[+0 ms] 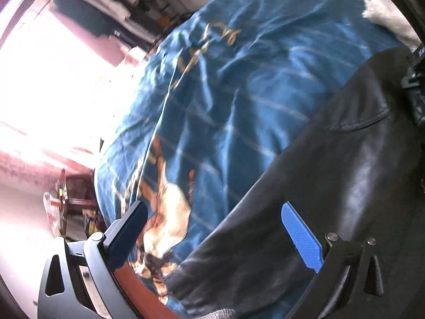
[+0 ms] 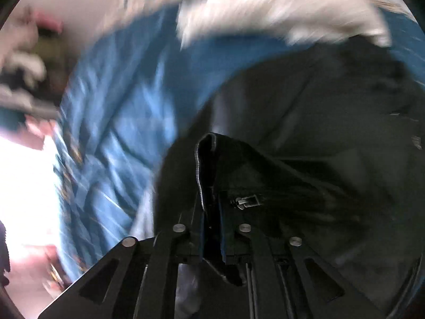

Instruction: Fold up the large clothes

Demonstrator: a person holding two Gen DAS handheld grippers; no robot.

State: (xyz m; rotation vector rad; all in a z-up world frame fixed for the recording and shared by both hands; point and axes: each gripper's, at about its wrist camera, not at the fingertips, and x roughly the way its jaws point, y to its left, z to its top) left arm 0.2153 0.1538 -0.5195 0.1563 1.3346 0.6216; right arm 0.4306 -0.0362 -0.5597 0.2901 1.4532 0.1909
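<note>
Over the blue bedspread point(image 1: 239, 101), the black jacket point(image 2: 305, 138) is pinched in the closed right gripper point(image 2: 211, 228); the left gripper point(image 1: 215, 228) is held wide open and empty; the hem should be carried across evenly.

One black leather jacket point(image 1: 345, 175), one blue bedspread point(image 1: 225, 93) (horse-printed), one white furry throw point(image 2: 279, 8).

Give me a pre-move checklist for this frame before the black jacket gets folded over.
1. Right gripper shut on the black jacket edge: ok.
2. Left gripper open, holding nothing: ok.
3. Left gripper lined up over the jacket hem: cannot tell.
4. Jacket lying on the blue bedspread: ok.
5. Jacket spread flat, no bunching: cannot tell, right view blurred.
6. Zipper pull clear of the grip: ok.
</note>
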